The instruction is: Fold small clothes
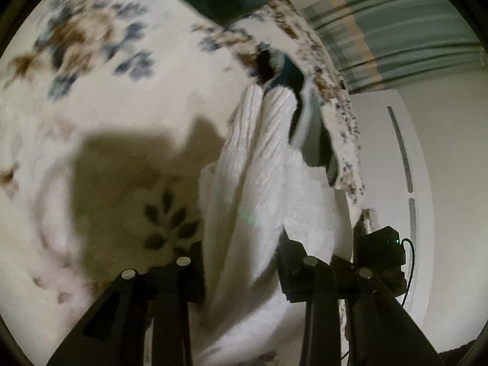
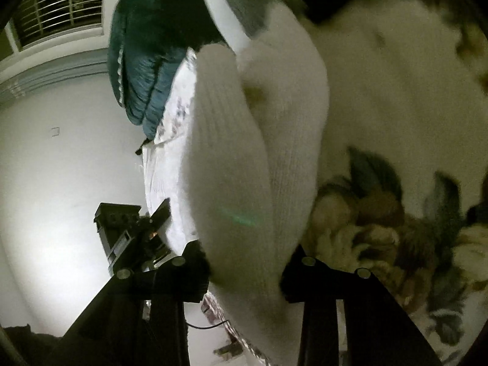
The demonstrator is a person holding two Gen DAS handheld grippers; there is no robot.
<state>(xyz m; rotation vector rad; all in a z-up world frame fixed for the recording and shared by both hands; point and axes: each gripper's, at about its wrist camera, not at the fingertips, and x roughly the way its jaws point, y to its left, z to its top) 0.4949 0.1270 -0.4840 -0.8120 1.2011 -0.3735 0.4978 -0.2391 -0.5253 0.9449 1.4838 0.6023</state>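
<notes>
Ribbed white knit garment (image 1: 259, 183), bunched lengthwise, pinched between both left gripper (image 1: 241, 262) and right gripper (image 2: 244, 262) fingers.

1 white garment (image 1: 244, 183), 1 teal garment (image 2: 140, 61), 1 floral blanket (image 1: 106, 106).

The left gripper (image 1: 241, 262) has its 2 black fingers (image 1: 189, 271) set a little apart, with white ribbed cloth pinched in the gap between them. The right gripper (image 2: 245, 270) shows the same pose: its 2 fingers (image 2: 308, 277) stand either side of white knit fabric that fills the space between them. In the left wrist view, the right gripper's black body (image 1: 381, 253) sits just beside the left one.
</notes>
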